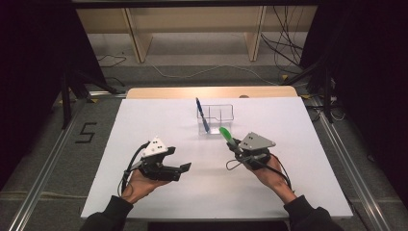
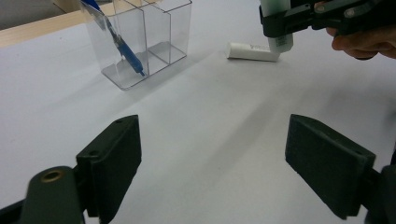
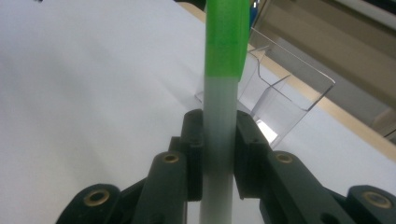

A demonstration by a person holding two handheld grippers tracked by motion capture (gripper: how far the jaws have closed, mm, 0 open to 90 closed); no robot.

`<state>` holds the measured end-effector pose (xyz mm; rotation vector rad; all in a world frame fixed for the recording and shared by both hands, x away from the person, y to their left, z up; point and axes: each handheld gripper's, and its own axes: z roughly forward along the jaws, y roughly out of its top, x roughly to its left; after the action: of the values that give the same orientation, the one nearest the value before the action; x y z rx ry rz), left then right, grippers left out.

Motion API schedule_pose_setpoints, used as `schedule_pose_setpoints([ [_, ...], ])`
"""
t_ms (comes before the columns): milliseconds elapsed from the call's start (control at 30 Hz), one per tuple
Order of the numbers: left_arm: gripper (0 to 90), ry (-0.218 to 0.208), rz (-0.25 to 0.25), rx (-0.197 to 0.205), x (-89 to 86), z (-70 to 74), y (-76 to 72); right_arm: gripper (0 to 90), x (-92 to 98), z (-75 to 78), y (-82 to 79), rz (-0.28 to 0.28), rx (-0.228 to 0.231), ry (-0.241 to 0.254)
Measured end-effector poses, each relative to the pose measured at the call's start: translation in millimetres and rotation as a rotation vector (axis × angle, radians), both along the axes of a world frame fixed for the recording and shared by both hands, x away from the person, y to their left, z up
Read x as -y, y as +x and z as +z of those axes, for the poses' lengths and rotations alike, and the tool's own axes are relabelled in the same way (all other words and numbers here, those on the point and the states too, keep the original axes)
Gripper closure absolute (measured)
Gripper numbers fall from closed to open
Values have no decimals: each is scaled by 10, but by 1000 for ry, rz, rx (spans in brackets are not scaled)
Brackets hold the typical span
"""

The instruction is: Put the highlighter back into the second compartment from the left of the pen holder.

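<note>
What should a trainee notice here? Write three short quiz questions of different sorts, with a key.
1. True or false: the right gripper is shut on the green-capped marker.
2. Which thing leans inside the clear organizer? A) blue pen B) scissors C) ruler
3. Fill in: the left gripper has its jaws ____, with nothing between them.

Key: 1 true; 2 A; 3 open.
</note>
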<state>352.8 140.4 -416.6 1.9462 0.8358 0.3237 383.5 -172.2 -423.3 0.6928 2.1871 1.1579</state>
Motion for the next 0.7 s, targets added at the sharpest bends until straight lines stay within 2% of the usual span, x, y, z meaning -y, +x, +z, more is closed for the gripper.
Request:
schedule_pose_setpoints([
  [100,168,-1,9,12,-43,-33,-27,770,10,27,89,-18,-45,68],
  [200,165,-21,40,35,-76,-44,-54,770,0,76,202,-30,-75,144],
  [400,162,-54,71,61,-138,-55,-99,770,-31,210,421,-55,-119,251],
  [433,162,-52,76,77,-156,-59,-113,770,-34,224,459,-62,-126,268],
  [633,161,-73,100,103,-205,-75,-130,769,-91,286,676,-90,-139,308],
  [700,161,-64,104,108,-218,-81,-133,770,-117,304,747,-105,-139,313],
])
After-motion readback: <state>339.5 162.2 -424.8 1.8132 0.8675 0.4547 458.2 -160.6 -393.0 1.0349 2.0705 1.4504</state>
